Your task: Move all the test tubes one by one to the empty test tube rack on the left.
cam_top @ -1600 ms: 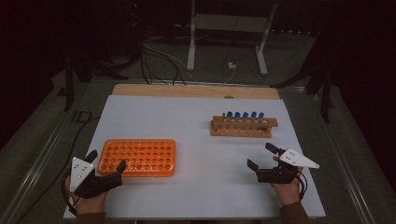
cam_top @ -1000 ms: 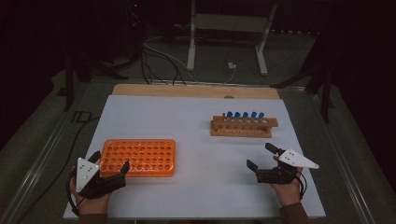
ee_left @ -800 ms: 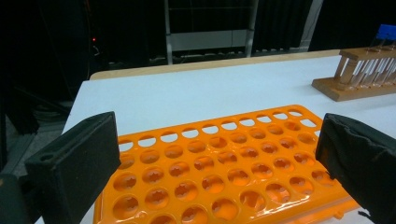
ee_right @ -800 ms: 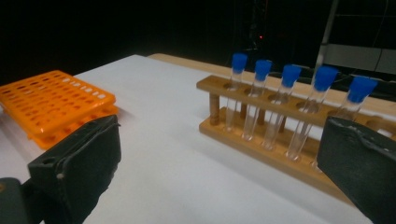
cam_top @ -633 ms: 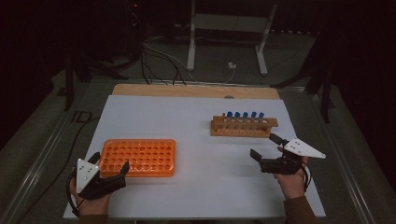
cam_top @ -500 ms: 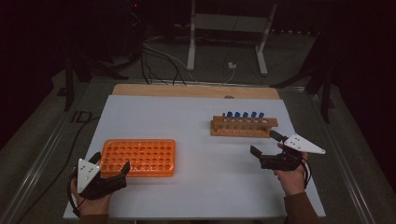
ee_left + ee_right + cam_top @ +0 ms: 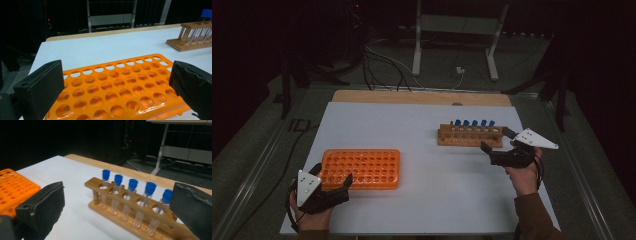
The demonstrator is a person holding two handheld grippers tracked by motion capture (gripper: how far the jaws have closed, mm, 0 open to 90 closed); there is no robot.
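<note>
An orange tube rack (image 7: 360, 168) with empty holes lies at the front left of the white table. My left gripper (image 7: 332, 175) sits just in front of it, open, and in the left gripper view its jaws (image 7: 117, 75) spread wide over the rack (image 7: 117, 92). A wooden rack (image 7: 469, 136) at the right holds several clear tubes with blue caps (image 7: 474, 123). My right gripper (image 7: 495, 139) is open just off the rack's right end. The right gripper view has the tubes (image 7: 131, 185) and wooden rack (image 7: 140, 207) between the open jaws (image 7: 119, 192), with nothing held.
The white table top (image 7: 422, 125) has a wooden strip (image 7: 422, 97) along its far edge. Cables and a metal stand (image 7: 454, 30) lie on the dark floor beyond. The wooden rack (image 7: 190, 40) stands far right in the left gripper view.
My right gripper has moved forward toward the right end of the wooden rack. The left gripper has drawn back slightly toward the table's front edge. Both stay open.
</note>
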